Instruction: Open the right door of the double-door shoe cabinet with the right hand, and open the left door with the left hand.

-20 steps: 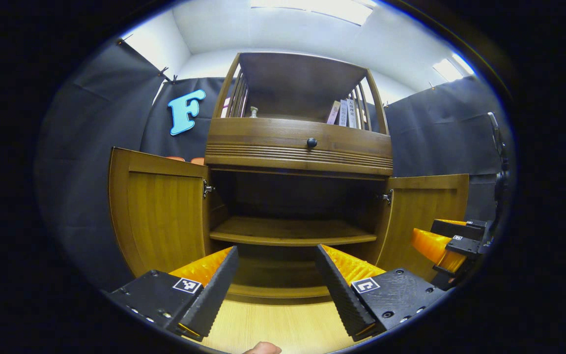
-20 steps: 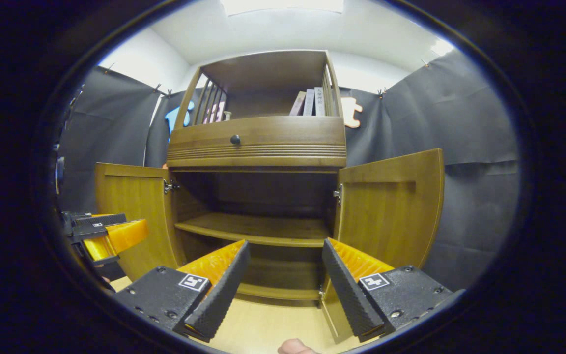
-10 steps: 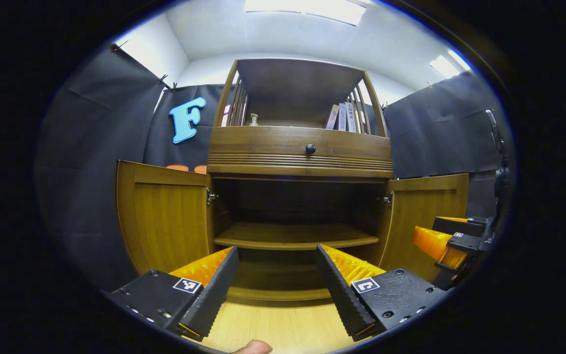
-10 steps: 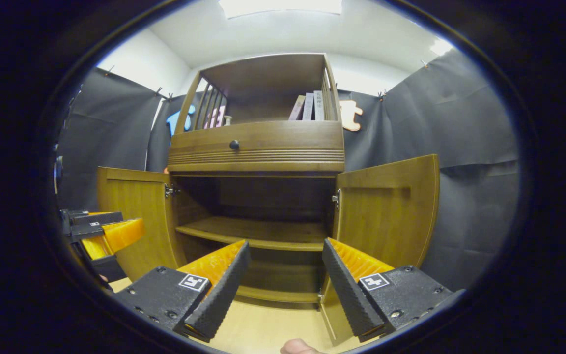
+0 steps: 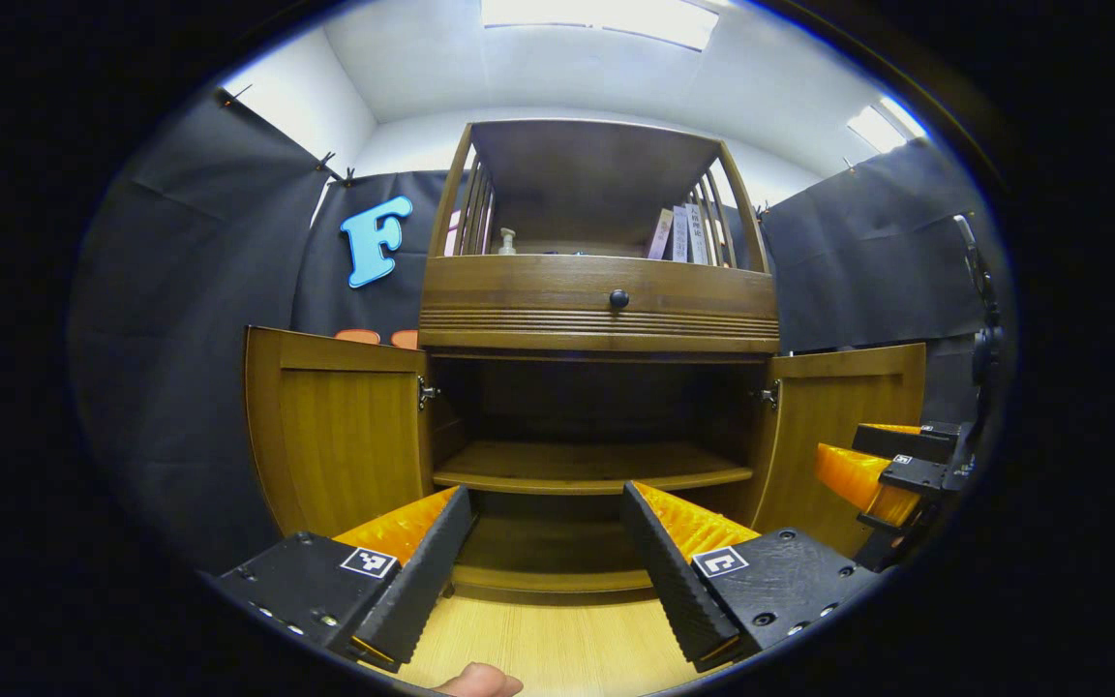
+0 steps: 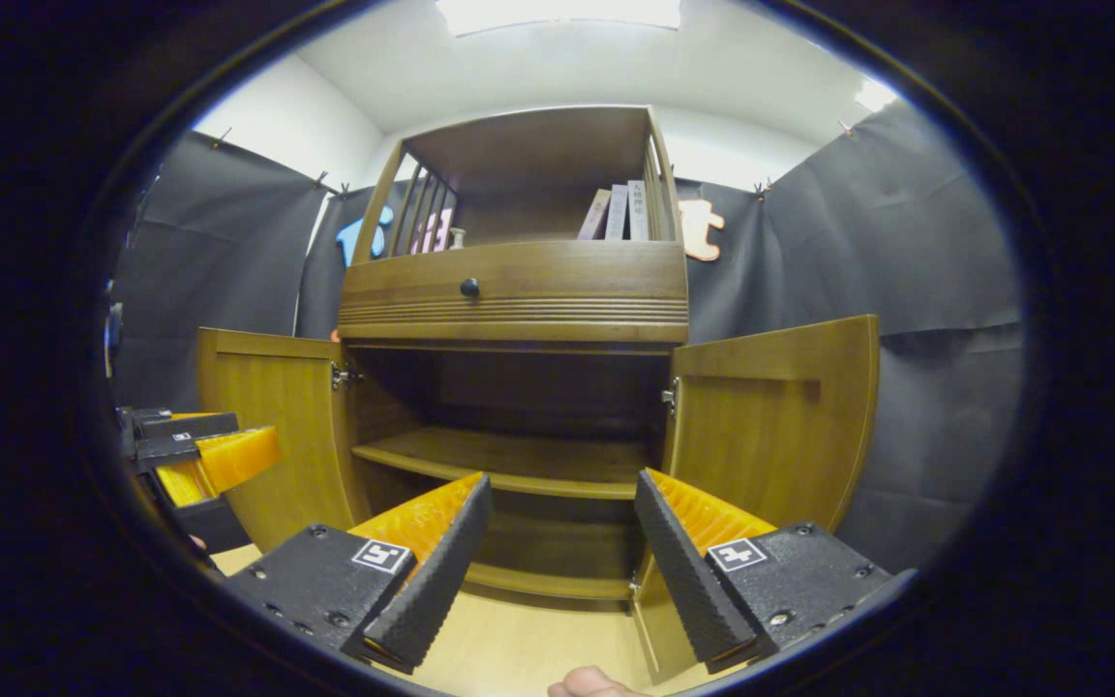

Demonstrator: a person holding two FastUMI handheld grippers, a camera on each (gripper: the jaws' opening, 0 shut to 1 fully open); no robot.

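Since both doors stand swung wide, the cabinet (image 5: 599, 310) looks fully opened, its shelf (image 5: 591, 467) bare. The left door (image 5: 340, 431) and right door (image 6: 772, 416) hang apart from either tool. The left gripper (image 5: 546, 566) is released, jaws spread and empty, just off the floor (image 5: 557, 644); the right gripper (image 6: 562, 566) is likewise released. Any risk seems small: a careless swing near the right door's lower edge could knock it partly shut.

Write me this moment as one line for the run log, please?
left door: open | right door: open | shelf: bare | left claw: open, holding nothing | right claw: open, holding nothing
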